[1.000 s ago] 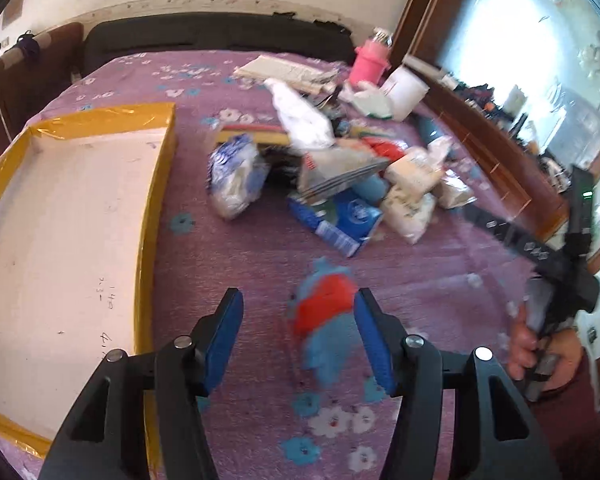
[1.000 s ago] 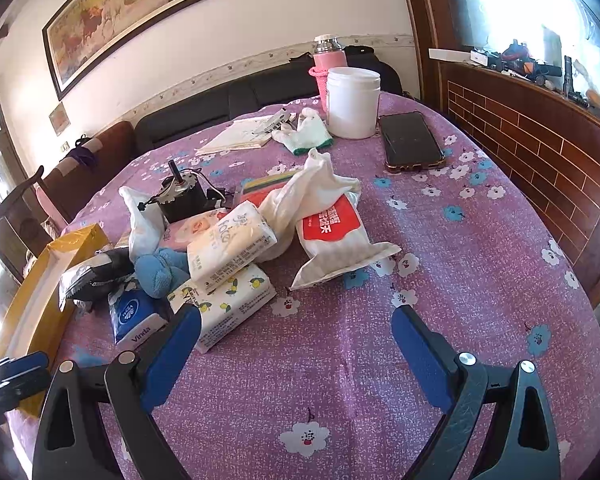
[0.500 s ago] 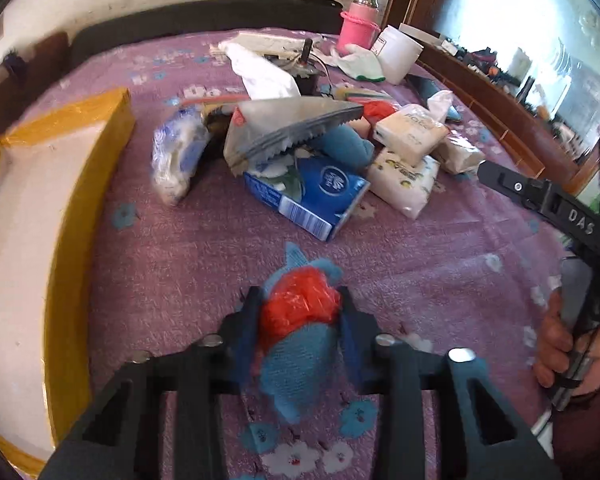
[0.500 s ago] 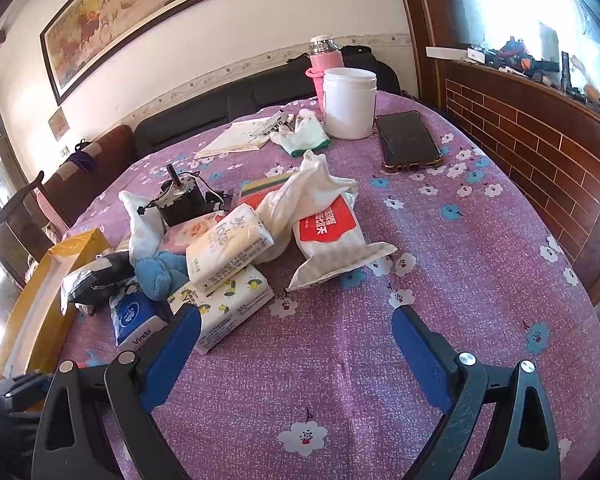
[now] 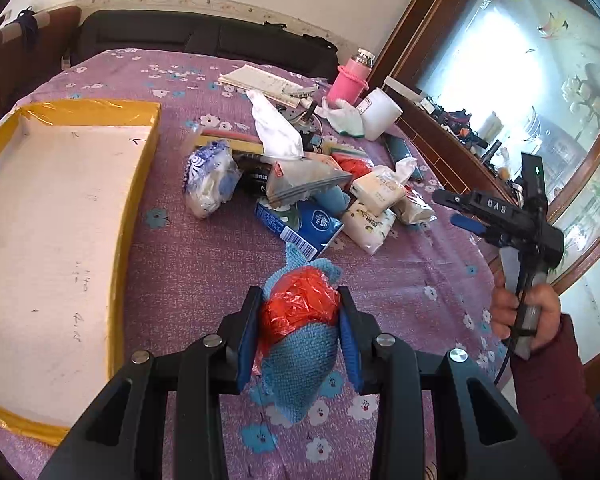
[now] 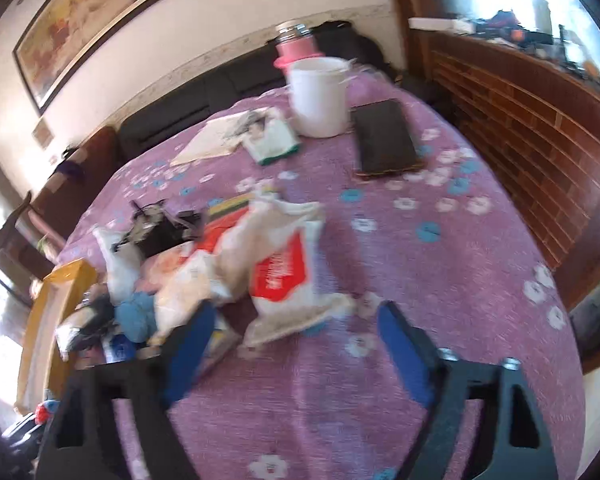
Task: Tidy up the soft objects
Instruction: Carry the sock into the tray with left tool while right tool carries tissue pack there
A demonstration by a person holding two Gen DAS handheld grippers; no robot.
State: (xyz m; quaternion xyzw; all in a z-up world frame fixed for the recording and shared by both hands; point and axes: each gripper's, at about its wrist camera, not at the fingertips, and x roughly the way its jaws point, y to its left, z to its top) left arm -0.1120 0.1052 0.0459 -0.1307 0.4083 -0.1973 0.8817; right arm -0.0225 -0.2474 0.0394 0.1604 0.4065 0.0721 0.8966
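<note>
Blue knitted toy (image 5: pixel 298 354) with a red plastic wad sits clamped between the left gripper (image 5: pixel 298 334) pads, lifted just above the purple cloth (image 5: pixel 204 264), right of the yellow tray (image 5: pixel 134 184). Right gripper (image 6: pixel 290 344) jaws have just been closing but stand apart, empty, near the tissue packs (image 6: pixel 284 276).
</note>
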